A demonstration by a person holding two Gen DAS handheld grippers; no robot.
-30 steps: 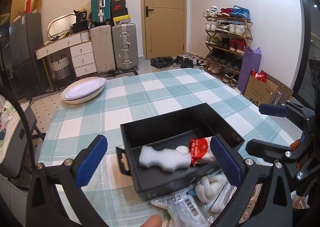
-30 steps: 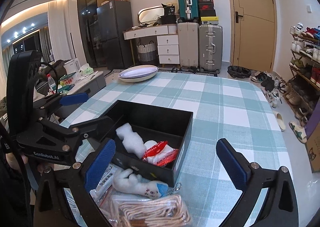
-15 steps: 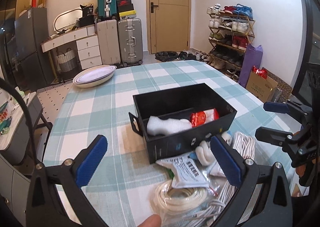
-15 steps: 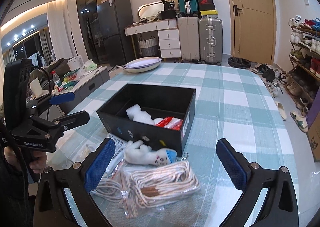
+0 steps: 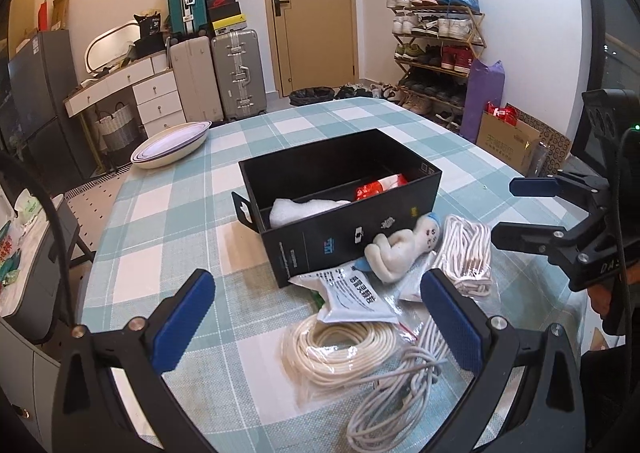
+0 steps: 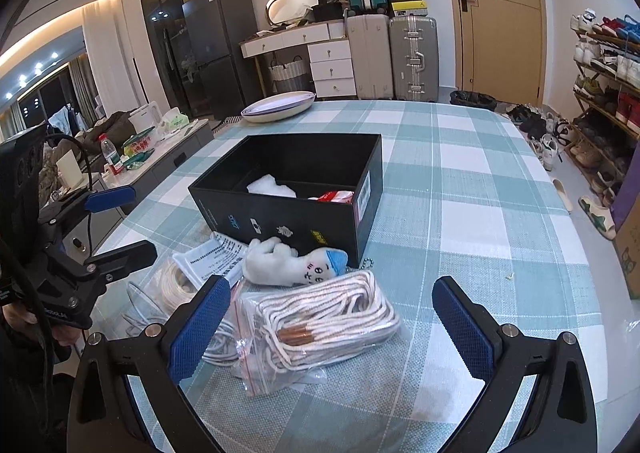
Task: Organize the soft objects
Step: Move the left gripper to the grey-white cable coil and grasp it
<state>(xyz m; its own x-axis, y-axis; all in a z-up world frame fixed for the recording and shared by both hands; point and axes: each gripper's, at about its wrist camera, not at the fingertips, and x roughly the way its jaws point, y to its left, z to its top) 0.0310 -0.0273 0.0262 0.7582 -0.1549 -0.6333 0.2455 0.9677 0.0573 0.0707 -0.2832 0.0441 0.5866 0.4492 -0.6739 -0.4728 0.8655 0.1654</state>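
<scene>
A black box stands mid-table, holding a white foam piece and a red packet. Against its near wall lies a white plush doll with a blue cap. Beside the doll are a bagged bundle of white rope, a white pouch, a coil of cream cable and loose grey cable. My left gripper hangs open over the cable coil. My right gripper hangs open over the rope bag. Neither holds anything.
The table wears a green-and-white checked cloth. Stacked plates sit at its far left corner. Suitcases, drawers and a shoe rack stand beyond the table. A low side cabinet with clutter stands to the left.
Both grippers have drawn back from the box toward the near table edge. The doll, rope bag, pouch and cables now lie in full view. Both stay open.
</scene>
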